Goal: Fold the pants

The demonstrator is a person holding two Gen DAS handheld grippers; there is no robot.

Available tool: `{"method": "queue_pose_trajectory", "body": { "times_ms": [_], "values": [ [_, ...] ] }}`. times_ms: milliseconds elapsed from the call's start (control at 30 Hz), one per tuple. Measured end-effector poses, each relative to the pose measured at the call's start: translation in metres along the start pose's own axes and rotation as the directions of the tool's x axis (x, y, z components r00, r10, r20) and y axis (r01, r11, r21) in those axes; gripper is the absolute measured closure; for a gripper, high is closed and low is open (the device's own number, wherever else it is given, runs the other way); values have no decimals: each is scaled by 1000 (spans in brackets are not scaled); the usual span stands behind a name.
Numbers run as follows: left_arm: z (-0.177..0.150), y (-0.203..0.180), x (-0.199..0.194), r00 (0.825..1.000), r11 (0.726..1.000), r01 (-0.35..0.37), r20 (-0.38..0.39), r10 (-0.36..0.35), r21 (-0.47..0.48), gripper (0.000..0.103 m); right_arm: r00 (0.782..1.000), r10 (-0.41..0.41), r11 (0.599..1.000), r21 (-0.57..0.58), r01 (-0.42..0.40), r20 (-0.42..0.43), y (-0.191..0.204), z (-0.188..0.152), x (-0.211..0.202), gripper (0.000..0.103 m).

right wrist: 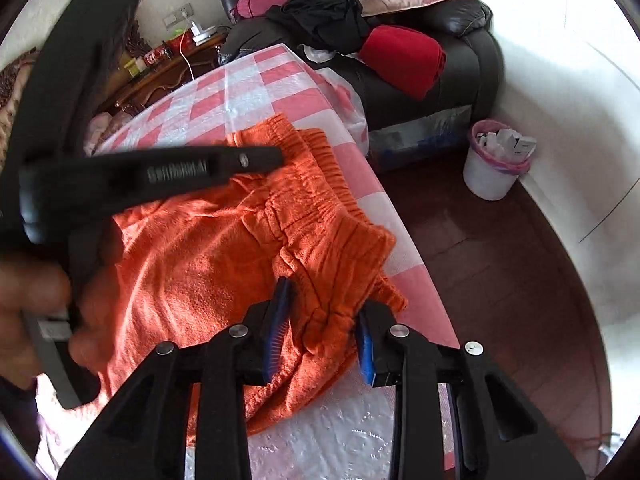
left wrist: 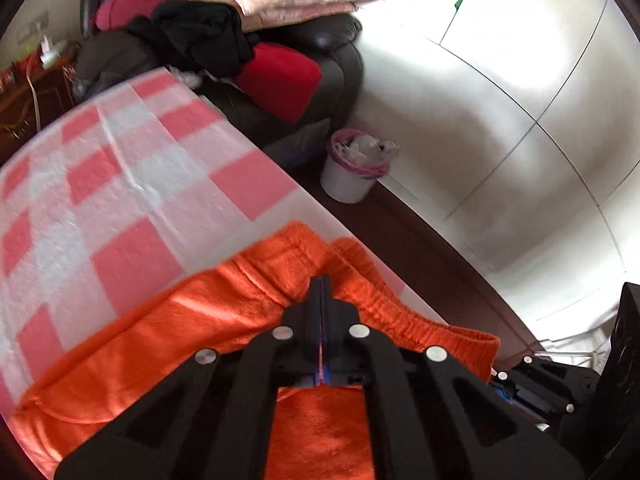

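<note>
While my left gripper (left wrist: pixel 322 280) is pinched tight on the orange pants (right wrist: pixel 208 256), my right gripper (right wrist: pixel 320 320) gapes around their waistband. Both sit near the checkered table's (left wrist: pixel 120 184) edge.

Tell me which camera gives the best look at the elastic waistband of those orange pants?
The right wrist view: the gathered waistband of the orange pants runs across the middle of the picture, sharp and almost wholly visible. In the left wrist view the left hand-held gripper covers part of it and the picture is blurrier.
</note>
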State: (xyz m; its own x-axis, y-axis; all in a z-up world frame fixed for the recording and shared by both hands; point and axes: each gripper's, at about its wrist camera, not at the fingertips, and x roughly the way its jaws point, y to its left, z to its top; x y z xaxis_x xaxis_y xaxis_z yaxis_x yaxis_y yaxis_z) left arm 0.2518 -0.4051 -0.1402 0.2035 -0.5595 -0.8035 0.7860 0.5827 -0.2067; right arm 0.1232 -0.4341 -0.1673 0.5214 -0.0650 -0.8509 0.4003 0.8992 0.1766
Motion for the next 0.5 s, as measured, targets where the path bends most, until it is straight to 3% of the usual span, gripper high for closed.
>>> {"method": "queue_pose_trajectory", "body": {
  "times_ms": [33,67,100,133,200,267,400,500],
  "values": [
    [-5,3,-20,997,999,-29,77,28,15,81,1000,-14,1000,-9,14,-2,2,0,0,75],
    [-15,5,-42,986,999,-35,163,32,18,69,999,-37,999,-24,36,-6,6,0,0,75],
    [-30,14,-67,966,998,-69,250,67,-1,47,999,-49,998,-31,48,-7,7,0,0,75],
    [-42,22,-82,953,992,-124,276,126,-24,45,999,-54,998,-32,54,-5,8,0,0,75],
    [-78,46,-110,940,971,-226,244,238,-77,46,998,-66,997,-26,66,-3,8,-1,0,74],
    [-113,70,-132,933,955,-263,218,288,-139,48,996,-87,996,-23,87,3,10,-2,0,74],
    [-192,137,-164,878,857,-448,55,476,-255,72,987,-160,987,-20,160,24,17,-3,-1,65],
    [-242,193,-195,840,769,-508,-26,541,-388,72,981,-189,982,-1,189,38,19,-5,-3,62]
  ]
}}
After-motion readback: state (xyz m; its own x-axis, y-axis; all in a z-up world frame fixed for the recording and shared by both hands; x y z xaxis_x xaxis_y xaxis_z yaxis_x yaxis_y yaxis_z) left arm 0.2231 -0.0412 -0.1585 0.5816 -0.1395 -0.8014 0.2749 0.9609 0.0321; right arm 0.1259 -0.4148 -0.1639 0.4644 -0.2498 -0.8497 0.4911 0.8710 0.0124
